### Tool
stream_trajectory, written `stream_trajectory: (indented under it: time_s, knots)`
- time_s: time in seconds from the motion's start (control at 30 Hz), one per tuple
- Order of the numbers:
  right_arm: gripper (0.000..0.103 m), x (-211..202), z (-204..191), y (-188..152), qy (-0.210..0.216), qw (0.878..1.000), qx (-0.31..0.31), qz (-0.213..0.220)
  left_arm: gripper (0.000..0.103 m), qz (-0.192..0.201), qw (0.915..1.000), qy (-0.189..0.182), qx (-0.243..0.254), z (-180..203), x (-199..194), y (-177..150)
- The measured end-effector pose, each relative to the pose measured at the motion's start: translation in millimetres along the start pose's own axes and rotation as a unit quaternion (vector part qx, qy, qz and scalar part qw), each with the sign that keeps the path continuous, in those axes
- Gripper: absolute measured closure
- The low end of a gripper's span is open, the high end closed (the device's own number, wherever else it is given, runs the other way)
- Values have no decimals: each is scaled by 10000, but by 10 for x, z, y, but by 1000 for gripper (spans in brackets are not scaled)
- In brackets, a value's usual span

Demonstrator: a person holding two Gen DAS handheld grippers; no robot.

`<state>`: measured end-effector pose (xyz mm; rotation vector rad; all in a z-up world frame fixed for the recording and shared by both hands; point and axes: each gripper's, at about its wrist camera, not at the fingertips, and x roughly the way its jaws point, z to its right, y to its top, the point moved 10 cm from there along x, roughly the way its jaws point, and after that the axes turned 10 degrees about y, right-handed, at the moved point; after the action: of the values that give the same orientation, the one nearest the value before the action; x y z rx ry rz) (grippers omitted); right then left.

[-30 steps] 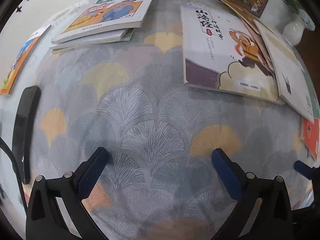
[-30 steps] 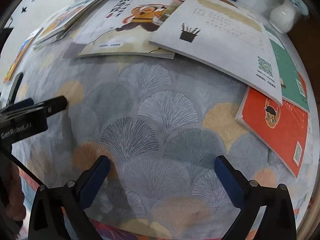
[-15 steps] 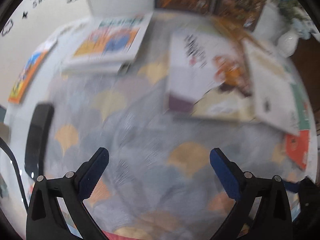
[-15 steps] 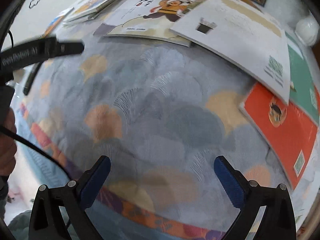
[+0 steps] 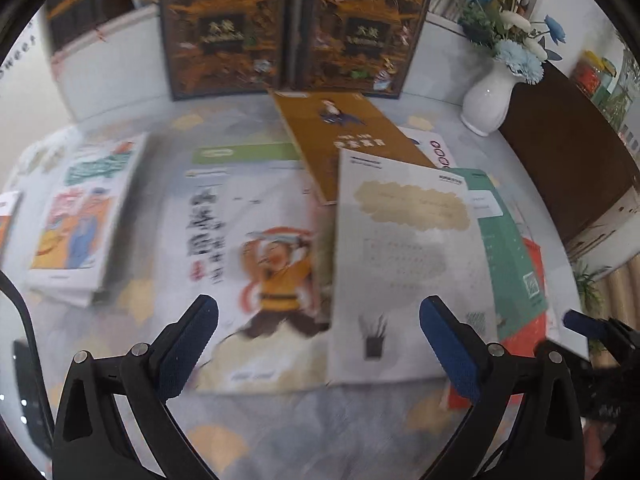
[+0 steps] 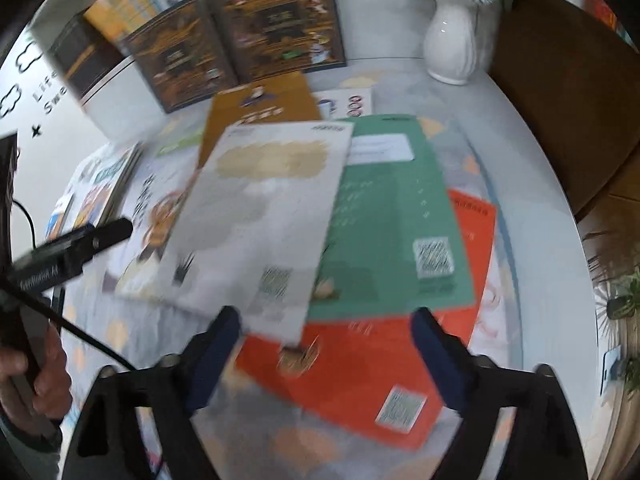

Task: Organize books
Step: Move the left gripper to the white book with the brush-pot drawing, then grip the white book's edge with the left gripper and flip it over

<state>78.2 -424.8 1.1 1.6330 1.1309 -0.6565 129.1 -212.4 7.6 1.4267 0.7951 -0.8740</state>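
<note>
Books: many lie spread on the patterned table cloth [image 5: 304,432], overlapping each other, in front of both grippers.
Left gripper [image 5: 318,338]: jaws spread wide, nothing between them; it hangs above the near edges of two books.
Cartoon book [image 5: 256,256]: white cover with a figure in orange clothes, ahead of the left gripper's left finger.
Grey-white book [image 5: 404,264]: lies partly over the cartoon book, ahead of the left gripper's right finger; in the right wrist view [image 6: 256,216] it is ahead and to the left.
Right gripper [image 6: 326,338]: jaws are closing but far apart, no book is pinched; it hangs above the orange-red book [image 6: 360,380].
Green book [image 6: 392,216]: straight ahead of the right gripper, on top of the orange-red one and under the grey-white one.
Brown-yellow book [image 5: 348,136]: farther ahead, under the grey-white book.
Stack of picture books [image 5: 80,220]: far to the left of the left gripper.
Two dark books [image 5: 288,32]: they stand upright at the far side.
White vase [image 5: 490,104]: with blue flowers, far right.
Hand [image 6: 36,376]: at the left edge of the right wrist view, holding the left gripper's handle.
</note>
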Motion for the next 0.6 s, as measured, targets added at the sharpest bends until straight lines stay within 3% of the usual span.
stream_trajectory:
  time_s: [0.13,0.17,0.2,0.27,0.47,0.6]
  knots:
    - [25,248,-47,93,294,9993,200,-147,20,-342,9992,-186,-63,91,240,-6]
    - [27,301,-48,115,323,9991,203,-169,29,-447,9987,-253,-79,108,305,-18]
    - [27,341,-53,124,344,9991,200,-178,32,-489,9984,-274,-90,117,325,-38]
    - [28,446,-106,157,395,9989,204,-171,32,-553,9978,-351,-107,133,379,-59]
    - [45,755,-245,209,437,9983,47,-382,32,-594,9965,-579,-4,231,464,-76]
    - [46,824,-300,204,374,9985,-64,-401,32,-742,9950,-672,34,285,547,-162]
